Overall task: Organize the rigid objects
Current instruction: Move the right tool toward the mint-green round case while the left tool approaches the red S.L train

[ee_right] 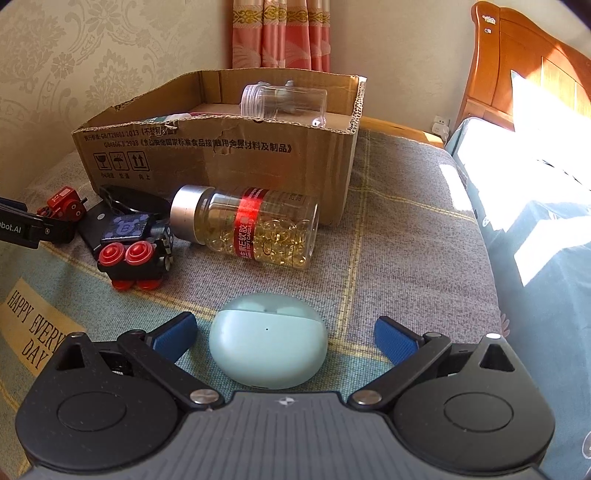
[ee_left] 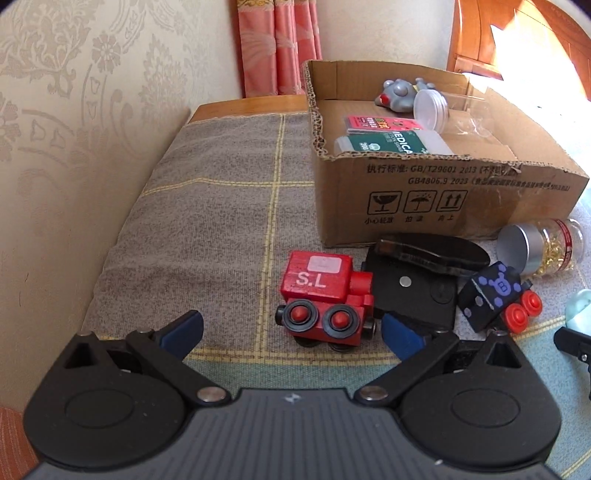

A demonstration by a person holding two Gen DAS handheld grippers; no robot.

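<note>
My left gripper (ee_left: pixel 291 328) is open, its blue pads on either side of a red toy train car (ee_left: pixel 323 295) marked "S.L", which lies on the blanket. Right of it lie a black case (ee_left: pixel 417 280) and a black toy car (ee_left: pixel 498 295) with red wheels. My right gripper (ee_right: pixel 286 338) is open around a mint-green earbud case (ee_right: pixel 267 341), not touching it. A capsule bottle (ee_right: pixel 251 225) with a silver cap lies on its side in front of the cardboard box (ee_right: pixel 221 158). The box holds a clear jar (ee_right: pixel 284 99), a grey toy (ee_left: pixel 397 94) and packets.
A grey checked blanket (ee_left: pixel 221 206) covers the surface, with a wallpapered wall (ee_left: pixel 66 129) close on the left. A bed with a wooden headboard (ee_right: pixel 517 66) stands to the right. Pink curtains (ee_right: pixel 280 33) hang behind the box. The left gripper's body (ee_right: pixel 18 227) shows at the right wrist view's left edge.
</note>
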